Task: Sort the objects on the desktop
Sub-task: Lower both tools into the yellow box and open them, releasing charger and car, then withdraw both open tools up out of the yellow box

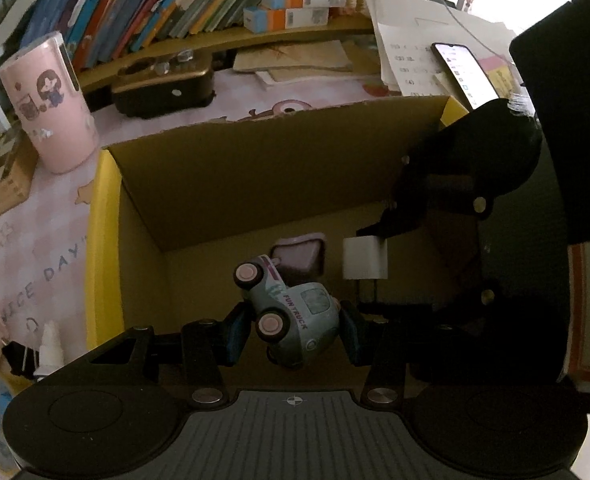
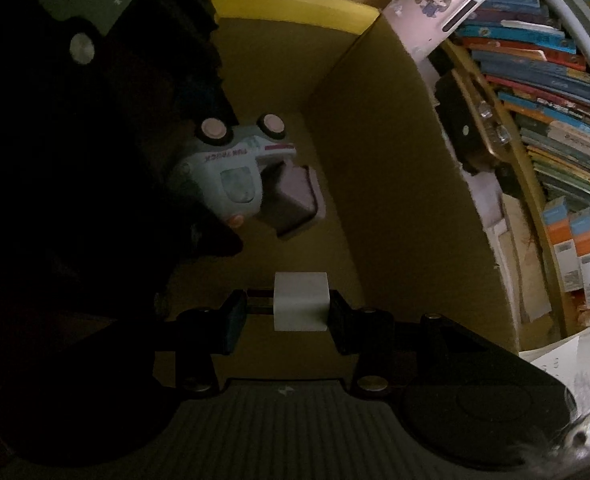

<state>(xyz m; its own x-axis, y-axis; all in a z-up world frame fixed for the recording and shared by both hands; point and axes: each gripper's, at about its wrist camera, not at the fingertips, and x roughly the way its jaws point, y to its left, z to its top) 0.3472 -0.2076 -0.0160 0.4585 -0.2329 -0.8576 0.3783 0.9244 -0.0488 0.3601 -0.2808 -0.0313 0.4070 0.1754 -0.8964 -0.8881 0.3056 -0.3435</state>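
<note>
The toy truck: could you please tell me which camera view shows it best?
The left wrist view. There the toy truck sits centred and lit between the left claw's pads, over the cardboard box, with its lettering readable. The right wrist view shows it darker, upside down, its front hidden by the black claw body.

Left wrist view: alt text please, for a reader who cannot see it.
The left tool grips a pale blue toy truck with pink wheels over an open cardboard box. Beside it, the right tool holds a small white cube.
</note>
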